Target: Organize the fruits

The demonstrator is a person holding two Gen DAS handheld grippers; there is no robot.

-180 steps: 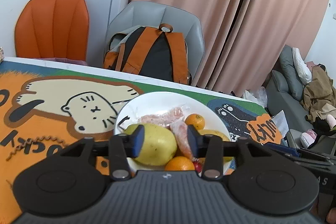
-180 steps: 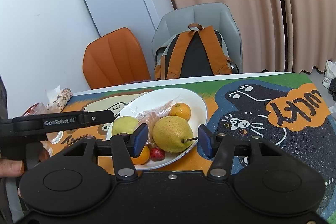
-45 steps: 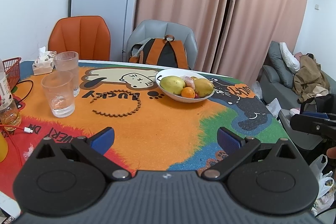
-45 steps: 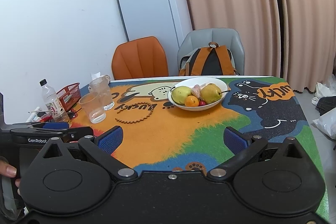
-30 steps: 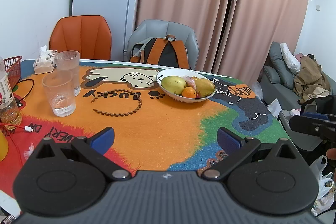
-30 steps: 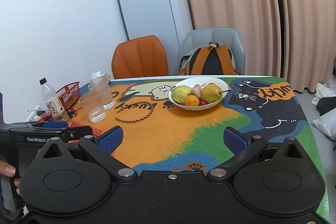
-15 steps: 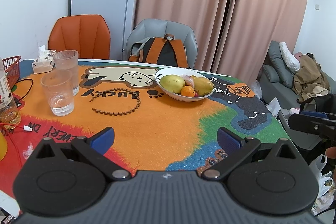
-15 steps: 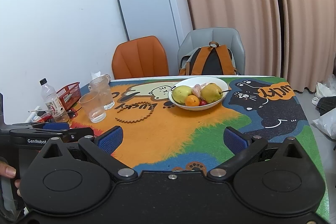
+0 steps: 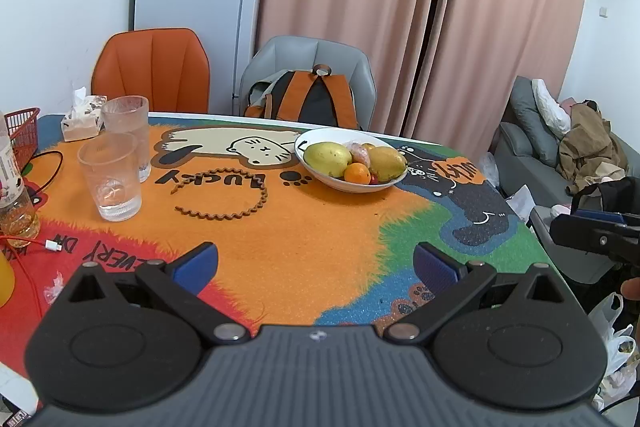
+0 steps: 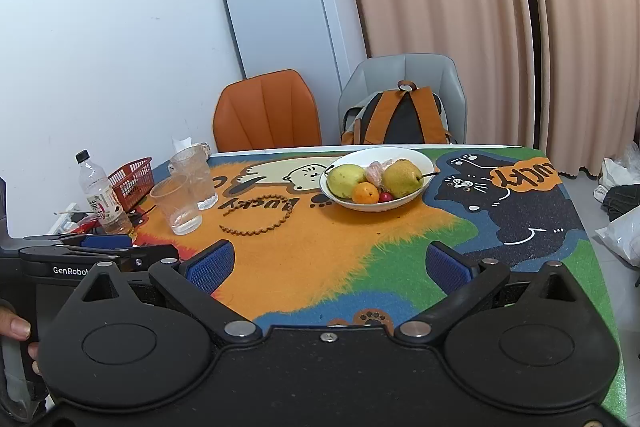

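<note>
Table mat point(image 9: 304, 227) carries a white bowl point(image 9: 320, 179) at 12 o'clock, well apart from both tools. Left gripper point(image 9: 316, 263) and right gripper point(image 10: 327, 265) hang over the near edge, jaws spread wide, holding nothing. In the bowl: green pear point(image 10: 343, 179) at 9 o'clock, yellow pear point(image 10: 401, 178) at 3, orange point(image 10: 365, 193) at 6.
</note>
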